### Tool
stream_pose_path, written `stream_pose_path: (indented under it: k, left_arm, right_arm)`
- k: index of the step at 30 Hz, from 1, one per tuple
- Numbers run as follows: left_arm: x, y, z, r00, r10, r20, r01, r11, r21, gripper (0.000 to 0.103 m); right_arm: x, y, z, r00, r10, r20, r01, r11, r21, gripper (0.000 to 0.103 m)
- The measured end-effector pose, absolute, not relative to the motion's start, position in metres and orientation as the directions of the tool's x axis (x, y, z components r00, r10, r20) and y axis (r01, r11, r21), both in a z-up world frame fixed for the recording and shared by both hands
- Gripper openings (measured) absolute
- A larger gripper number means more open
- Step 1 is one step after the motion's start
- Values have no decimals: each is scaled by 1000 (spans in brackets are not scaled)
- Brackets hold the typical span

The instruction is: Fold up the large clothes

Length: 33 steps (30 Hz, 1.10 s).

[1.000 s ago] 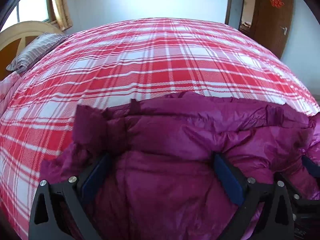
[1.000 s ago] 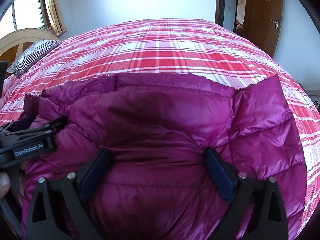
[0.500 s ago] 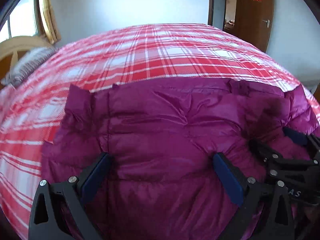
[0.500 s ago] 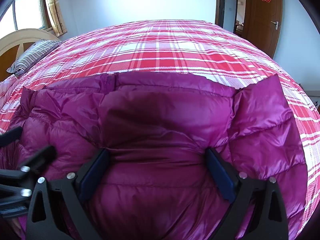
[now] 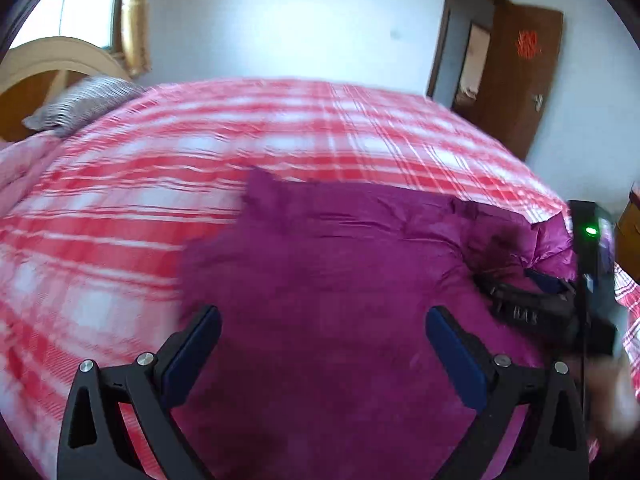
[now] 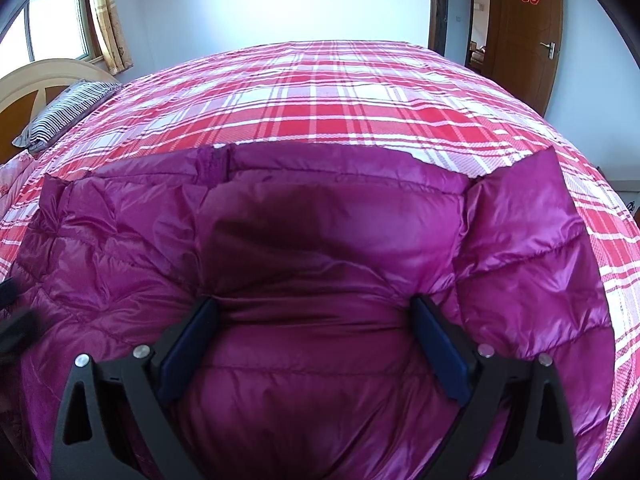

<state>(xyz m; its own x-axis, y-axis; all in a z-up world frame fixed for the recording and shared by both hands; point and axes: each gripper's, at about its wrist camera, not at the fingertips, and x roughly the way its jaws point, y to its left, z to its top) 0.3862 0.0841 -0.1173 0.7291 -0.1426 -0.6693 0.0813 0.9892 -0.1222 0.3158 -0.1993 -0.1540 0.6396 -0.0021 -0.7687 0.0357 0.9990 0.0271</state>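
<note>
A magenta quilted down jacket [image 6: 320, 240] lies spread on the red-and-white plaid bed [image 6: 328, 92]. It also shows in the left wrist view [image 5: 340, 272], blurred by motion. My left gripper [image 5: 322, 320] is open, its jaws wide apart above the jacket's left part. My right gripper [image 6: 314, 312] is open, its fingers [image 6: 436, 336] pressed down on the puffy middle of the jacket, fabric bulging between them. The right gripper's body [image 5: 536, 312] shows at the right of the left wrist view. A dark bit of the left gripper [image 6: 12, 320] shows at the left edge of the right wrist view.
A striped pillow [image 6: 64, 108] and a wooden headboard [image 6: 36, 88] are at the far left. A brown door [image 6: 524, 28] with a red decoration stands at the back right. Plaid bedding stretches beyond the jacket.
My left gripper has swung left and lifted away from the jacket, its view now blurred. It has left the right wrist view almost entirely. My right gripper stays in place on the jacket.
</note>
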Motion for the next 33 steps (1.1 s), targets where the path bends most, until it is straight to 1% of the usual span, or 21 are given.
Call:
stream_pose_path:
  k: [2,4,7,10,11,12,13,14,15,16,17,18,20,21,22,23,24,26,27,30,33]
  left_arm:
    - [365,114,-119,740,-110,-663,40,992,-120,102]
    - [352,141,-134,707,-125,-696,0,984,-176,102]
    - [343,167,-159,666,-212,-715,-39,947,-318,102]
    - [338,169,-167,672,-303,-675,-24,903,-428,102]
    - [339,167,-167,674,-332,-660,-13,888,-460,100]
    - [340,165,-169,669,-372,-644,2,867,-499,95]
    - [344,162,-171,662,-386,-642,4,859,-513,91]
    - [345,162,-171,664,-378,-646,3,864,-503,85]
    - [348,160,-171,668,-381,-640,17,867,-498,71]
    - [350,161,-173,664,-390,-638,26,865,-502,66]
    - [353,163,-177,660,-398,-637,22,858,-513,63]
    - [353,166,-179,665,-407,-626,24,849,-527,59]
    - [352,169,-180,671,-419,-612,34,842,-539,52]
    - [351,170,-181,671,-428,-605,44,838,-544,44]
    - [350,170,-182,666,-455,-591,58,821,-568,35]
    - [350,171,-184,653,-503,-566,70,784,-616,25]
    - [346,172,-183,655,-519,-550,74,768,-636,21]
    - [340,169,-174,673,-533,-513,113,759,-641,16]
    - [336,166,-165,682,-541,-493,141,758,-636,15]
    - [327,156,-131,697,-584,-415,232,733,-640,13]
    - [316,130,-87,698,-624,-351,356,729,-585,13]
  right_arm:
    - [315,-199,-154,642,0,-767,35,999,30,99]
    - [314,-199,-153,644,5,-765,34,999,35,99]
    - [314,-199,-153,645,4,-764,33,999,32,99]
    - [314,-198,-153,644,-4,-765,33,999,22,98]
    - [314,-197,-153,643,-7,-766,33,999,19,98]
    - [314,-197,-153,643,-8,-766,33,999,17,98]
    - [314,-198,-153,642,-6,-766,31,999,18,98]
    - [314,-198,-151,642,1,-767,27,999,24,98]
    - [313,-199,-150,642,8,-767,21,999,29,98]
    - [310,-199,-146,645,19,-764,5,1000,30,97]
    - [306,-198,-142,648,20,-761,-7,1000,21,92]
    - [298,-196,-134,657,21,-753,-21,1000,10,91]
    - [275,-196,-115,689,52,-723,-25,999,48,92]
    - [263,-193,-107,699,89,-709,-47,996,78,96]
    - [252,-188,-102,702,110,-703,-71,994,84,98]
    - [245,-181,-105,691,65,-720,-68,997,25,98]
    - [243,-176,-111,677,32,-735,-63,998,-15,98]
    - [244,-171,-135,635,35,-772,-78,997,-19,97]
    - [244,-171,-140,634,30,-773,-76,997,-23,98]
    - [243,-166,-147,643,0,-766,-88,993,-73,98]
    - [244,-171,-147,636,37,-771,-102,994,-36,99]
